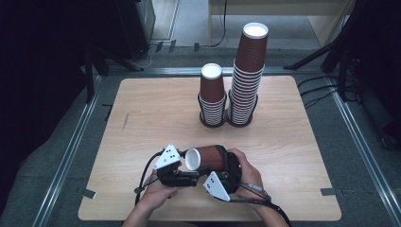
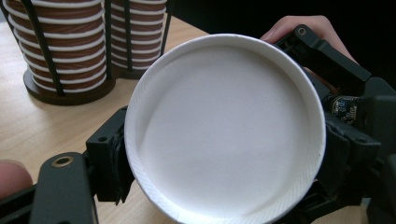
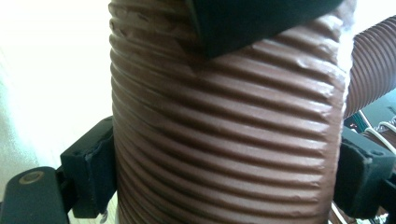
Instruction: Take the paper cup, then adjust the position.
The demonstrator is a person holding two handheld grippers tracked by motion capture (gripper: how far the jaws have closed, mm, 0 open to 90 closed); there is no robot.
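Right gripper (image 1: pixel 221 164) clamped across body of brown ribbed paper cup (image 1: pixel 208 158). In right gripper view, cup wall (image 3: pixel 224 140) wedged between both black pads, touching each side, jaws spread about a cup's width. Held low over wooden table (image 1: pixel 293 142), on the near side, cup lying on its side with white mouth turned toward left gripper (image 1: pixel 189 168).

Left gripper closed on same cup at mouth end. In left gripper view, looking straight into white inside of cup (image 2: pixel 224 130), rim sitting between the jaws, left pad (image 2: pixel 108 158) pressed against rim, right jaw close against the other side. In right gripper view, another black jaw lying across top of cup wall, ribs dented just under it.

Left hand (image 1: pixel 158 189) wrapped round left gripper from below, right hand (image 1: pixel 243 170) round right gripper, fingertip (image 2: pixel 299 25) peeking behind right gripper's jaw in left gripper view. Grey three-cornered plate on each gripper.

Ahead of both grippers, well apart, toward far edge of table: two stacks of same brown cups standing upright in black wire holder (image 1: pixel 227 122), short stack (image 1: pixel 211 97) on left, tall stack (image 1: pixel 248 71) just beside it on right. Same stacks seen at upper left beyond left gripper's jaws (image 2: pixel 60 46).

More ribbed brown surface at upper right edge of right gripper view, cannot tell which cup.
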